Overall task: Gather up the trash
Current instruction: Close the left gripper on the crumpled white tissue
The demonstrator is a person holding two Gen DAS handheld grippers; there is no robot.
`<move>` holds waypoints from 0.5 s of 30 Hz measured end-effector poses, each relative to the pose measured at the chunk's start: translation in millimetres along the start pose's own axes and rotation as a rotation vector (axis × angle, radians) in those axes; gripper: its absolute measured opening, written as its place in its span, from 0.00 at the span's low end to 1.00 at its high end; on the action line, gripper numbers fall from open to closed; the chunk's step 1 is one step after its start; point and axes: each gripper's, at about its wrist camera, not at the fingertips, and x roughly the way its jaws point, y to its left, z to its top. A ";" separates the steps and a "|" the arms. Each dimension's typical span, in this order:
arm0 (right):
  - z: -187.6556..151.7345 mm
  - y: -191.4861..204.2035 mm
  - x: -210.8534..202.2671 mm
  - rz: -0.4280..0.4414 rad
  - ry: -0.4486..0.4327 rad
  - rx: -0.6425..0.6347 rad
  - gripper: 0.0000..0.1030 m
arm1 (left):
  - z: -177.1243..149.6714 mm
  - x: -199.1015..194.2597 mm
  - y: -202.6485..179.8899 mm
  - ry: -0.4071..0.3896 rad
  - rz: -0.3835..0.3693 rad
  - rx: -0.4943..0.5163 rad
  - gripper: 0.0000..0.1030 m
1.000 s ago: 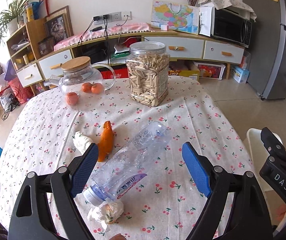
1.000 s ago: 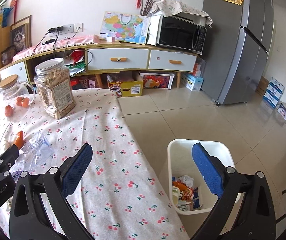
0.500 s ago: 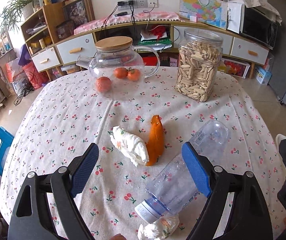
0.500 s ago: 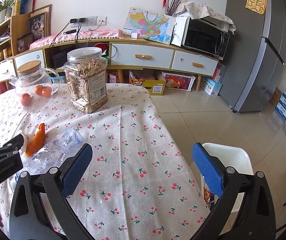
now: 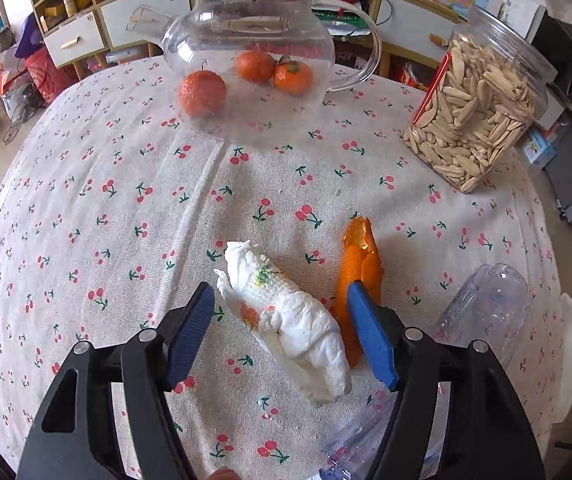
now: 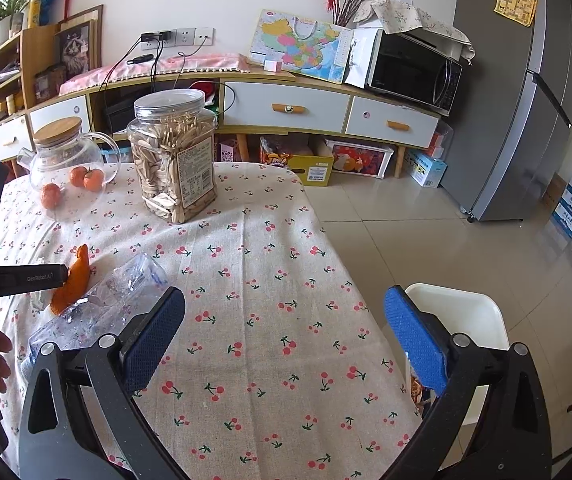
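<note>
Table (image 5: 86, 200): round, under a pale cloth printed with red cherries; cloth creased ahead of the left gripper.

Left gripper (image 5: 282, 320): pointed steeply down at the cloth, jaws closing. Tissue (image 5: 286, 316), a crumpled white wad, lies between the blue pads; neither pad presses on it yet.

Peel (image 5: 357, 256): orange, just right of the tissue, its near end behind the right pad.

Bottle (image 5: 485, 312): clear plastic, crushed, lying on its side further right of the left gripper and running back under it.

Teapot (image 5: 254, 40): glass, wooden lid, well ahead of the left gripper, three oranges (image 5: 202, 92) seen at its base.

Jar (image 5: 473, 112): clear, full of seeds, ahead and to the right.

Right gripper (image 6: 286, 328): jaws wide apart, nothing between them, held over the table's near right part.

Bin (image 6: 457, 312): white, on the floor off the table edge, behind the right gripper's right finger; wrappers show inside.

Room: tiled floor (image 6: 405, 240); long sideboard (image 6: 286, 108) with white drawers along the far wall; microwave (image 6: 413, 68) on it; grey fridge (image 6: 525, 100) at far right.
</note>
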 end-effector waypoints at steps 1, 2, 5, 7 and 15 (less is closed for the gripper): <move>-0.4 0.4 0.0 0.001 0.003 -0.002 0.93 | -1.3 1.4 1.1 0.000 -0.007 0.004 0.44; -0.6 1.1 0.1 0.003 0.005 -0.004 0.93 | -2.3 1.3 1.3 -0.006 0.002 0.018 0.40; -0.7 2.9 -0.4 0.008 0.009 -0.008 0.93 | -8.2 -1.4 5.7 -0.022 -0.001 0.039 0.34; 0.5 4.5 -1.4 0.013 0.009 -0.009 0.93 | -13.3 -5.9 9.1 -0.035 -0.004 0.046 0.30; 6.9 19.1 -3.0 0.101 0.025 -0.025 0.93 | -34.0 -58.0 11.7 -0.137 0.092 0.156 0.29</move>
